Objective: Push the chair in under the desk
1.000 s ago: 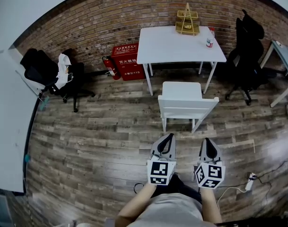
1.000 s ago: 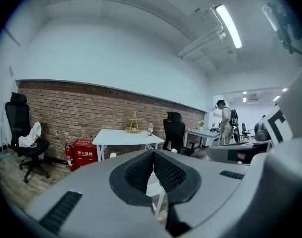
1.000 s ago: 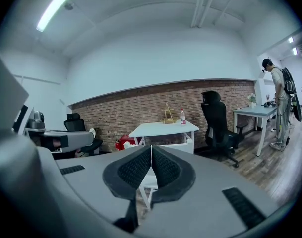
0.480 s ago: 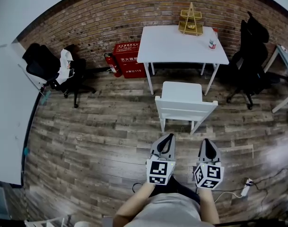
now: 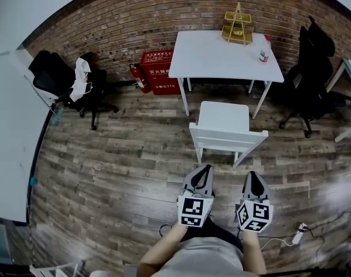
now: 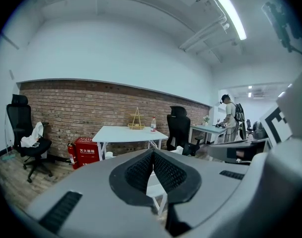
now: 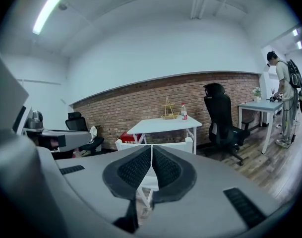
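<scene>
- Jaws of the left gripper (image 5: 206, 167) were pressed together with nothing between them; its own view showed the ribbed pads meeting along their length.
- Jaws of the right gripper (image 5: 252, 173) were likewise closed and empty, pads in contact.
- Neither gripper touched anything. Both were held side by side, level with each other, pointing at the chair (image 5: 227, 133) from behind its backrest, with bare floor (image 5: 117, 154) between tips and chair.
- The chair stood on the floor in front of the desk, pulled out. Its backrest faced the person and its seat lay clear of the tabletop (image 5: 212, 55), the front edge near the line of the front legs. It appeared slightly askew to the desk edge.
- A wire rack (image 5: 237, 25) and a bottle (image 5: 264, 52) stood on the tabletop near the wall, away from the chair's path.
- Step in hand, as judged: the approach. The push itself had not begun.
- Next move, as judged: bring both closed tips onto the top rail of the backrest, one toward each end, then press forward evenly so the chair slides straight between the desk legs. Uneven pressure could swing it into a leg.
</scene>
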Demonstrator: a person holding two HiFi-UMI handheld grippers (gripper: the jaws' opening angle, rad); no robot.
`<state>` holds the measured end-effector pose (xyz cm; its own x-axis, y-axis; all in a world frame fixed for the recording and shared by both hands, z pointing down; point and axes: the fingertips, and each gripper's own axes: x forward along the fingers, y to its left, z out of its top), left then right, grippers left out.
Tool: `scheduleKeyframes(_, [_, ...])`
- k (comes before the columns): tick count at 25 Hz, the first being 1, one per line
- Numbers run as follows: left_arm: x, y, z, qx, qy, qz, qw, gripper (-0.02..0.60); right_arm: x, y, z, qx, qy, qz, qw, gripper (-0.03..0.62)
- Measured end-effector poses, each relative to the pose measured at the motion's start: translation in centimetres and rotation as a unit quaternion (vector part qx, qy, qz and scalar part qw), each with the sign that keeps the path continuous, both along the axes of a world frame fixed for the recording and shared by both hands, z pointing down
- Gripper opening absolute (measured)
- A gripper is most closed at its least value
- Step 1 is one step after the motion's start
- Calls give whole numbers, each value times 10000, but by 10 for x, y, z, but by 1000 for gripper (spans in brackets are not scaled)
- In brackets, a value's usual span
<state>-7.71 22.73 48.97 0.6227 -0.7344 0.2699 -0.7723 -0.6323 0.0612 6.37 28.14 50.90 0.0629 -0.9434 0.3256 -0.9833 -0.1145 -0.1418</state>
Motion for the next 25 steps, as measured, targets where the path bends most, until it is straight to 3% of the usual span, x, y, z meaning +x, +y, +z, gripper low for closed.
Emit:
scheduleKeyframes(15, [16, -98, 2, -50, -28, 234, 9997, 12, 31, -85, 4, -138, 44, 210, 9997, 18])
scheduleKeyframes(25, [13, -151, 16, -72, -283, 406, 9987, 12, 24, -144, 15, -336, 211, 38, 9992, 18])
